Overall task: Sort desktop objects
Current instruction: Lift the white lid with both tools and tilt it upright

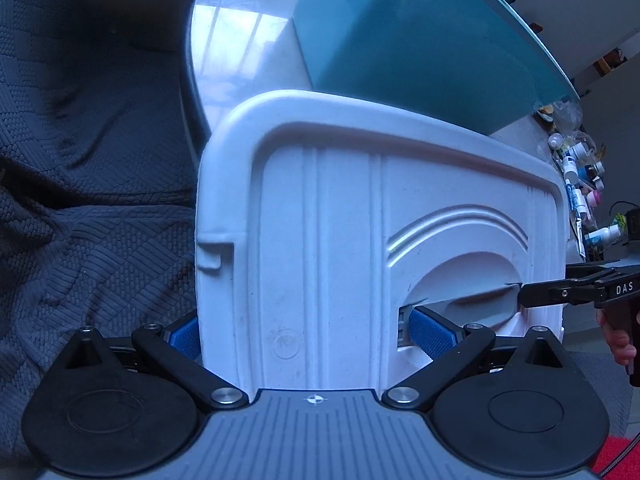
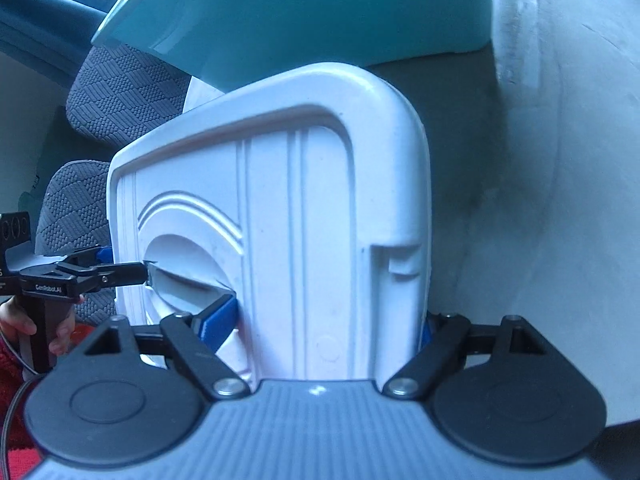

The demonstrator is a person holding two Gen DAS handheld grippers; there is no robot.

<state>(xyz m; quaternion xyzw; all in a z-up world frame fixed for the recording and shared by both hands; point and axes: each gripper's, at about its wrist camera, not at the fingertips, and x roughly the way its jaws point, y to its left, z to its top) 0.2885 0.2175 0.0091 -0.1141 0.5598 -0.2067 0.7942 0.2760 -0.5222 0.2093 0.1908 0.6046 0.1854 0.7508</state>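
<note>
A white plastic storage box [image 1: 360, 220] fills both views, seen end-on with a moulded handle recess; it also shows in the right wrist view [image 2: 280, 220]. My left gripper [image 1: 308, 336] is shut on one end of the box, one blue pad [image 1: 430, 334] inside the handle opening and the other on the outer edge. My right gripper [image 2: 326, 326] is shut on the other end, one blue pad [image 2: 218, 318] in its handle opening. Each gripper shows in the other's view, at the box's side [image 1: 560, 294] [image 2: 100, 272].
A teal glass tabletop [image 1: 420, 40] overhangs the box, also in the right wrist view [image 2: 300, 12]. Dark patterned fabric [image 1: 88, 200] lies to the left. Several small bottles [image 1: 576, 184] clutter a surface at the right. A pale wall [image 2: 540, 200] stands close at the right.
</note>
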